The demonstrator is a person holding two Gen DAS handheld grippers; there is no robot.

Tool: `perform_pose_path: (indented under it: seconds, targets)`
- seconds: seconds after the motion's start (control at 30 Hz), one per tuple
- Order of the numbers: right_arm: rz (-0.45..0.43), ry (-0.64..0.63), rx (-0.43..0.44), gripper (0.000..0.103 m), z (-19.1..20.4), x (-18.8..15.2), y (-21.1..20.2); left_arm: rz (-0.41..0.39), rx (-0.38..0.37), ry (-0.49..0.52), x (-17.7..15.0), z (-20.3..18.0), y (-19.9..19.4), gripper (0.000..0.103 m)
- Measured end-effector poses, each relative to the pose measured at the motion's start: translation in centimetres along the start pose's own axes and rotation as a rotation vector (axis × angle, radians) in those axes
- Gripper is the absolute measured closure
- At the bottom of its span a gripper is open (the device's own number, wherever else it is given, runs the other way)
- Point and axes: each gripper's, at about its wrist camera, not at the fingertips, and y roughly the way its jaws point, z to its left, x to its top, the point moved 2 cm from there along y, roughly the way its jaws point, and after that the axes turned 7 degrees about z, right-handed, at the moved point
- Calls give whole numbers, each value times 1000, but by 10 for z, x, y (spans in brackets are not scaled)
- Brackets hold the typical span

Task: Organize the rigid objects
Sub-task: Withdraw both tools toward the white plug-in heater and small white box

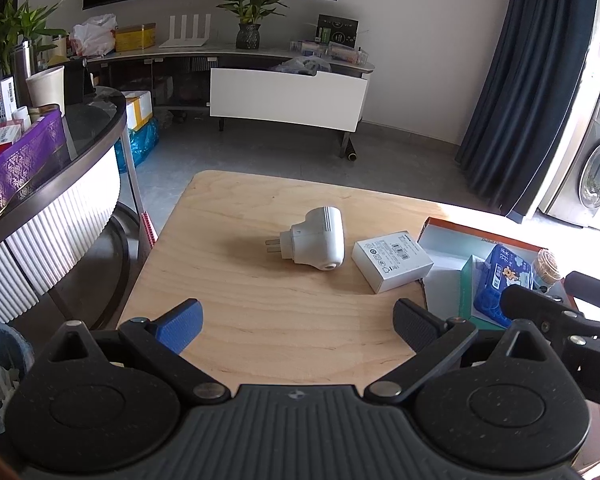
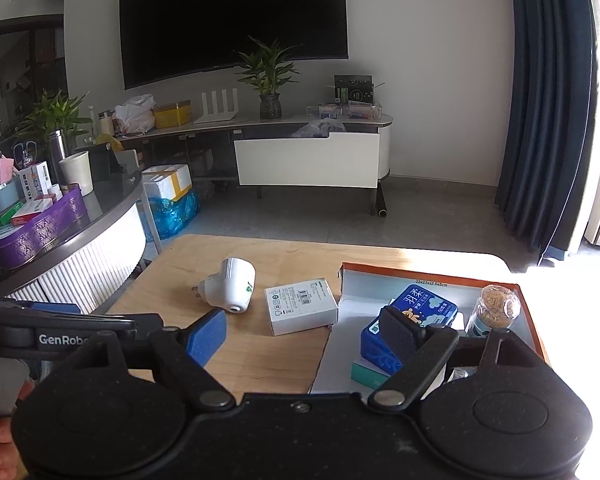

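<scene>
Both sets of tongs are hanging over the near edge of the wooden bench (image 1: pixel 236 308), and both are spread wide with nothing between the pads. The left tongs (image 1: pixel 298 326) face the bare middle of the bench; the right tongs (image 2: pixel 306 334) sit just to the right of them, their black pad in front of the tray's contents as the right wrist camera sees it.

A bit further in, a white plug-in adapter (image 1: pixel 318 240) lies on its side near the middle of the bench, prongs pointing left. Just beside it on the right is a small white box (image 1: pixel 392 260), lying flat with its printed label up — its far right corner comes right up to the tray, maybe touching, hard to say.

The orange-rimmed tray (image 2: pixel 428 274) takes up the right side of the bench. Inside it there's a blue tissue pack (image 2: pixel 416 316) resting on top of a flat teal box (image 2: pixel 368 376), and a clear toothpick jar (image 2: pixel 496 308) standing just to the right of those.

Past the bench it's grey floor, then a low TV cabinet (image 2: pixel 308 160) against the wall with a potted plant (image 2: pixel 270 76) on top and a dark TV (image 2: pixel 236 16) above.
</scene>
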Motion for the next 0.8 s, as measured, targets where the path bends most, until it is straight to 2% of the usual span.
perform_pose_path:
  seconds: [0.8]
  targets:
    - [55, -9, 23, 4, 4, 4, 45, 45, 16, 3, 7, 6, 32, 0]
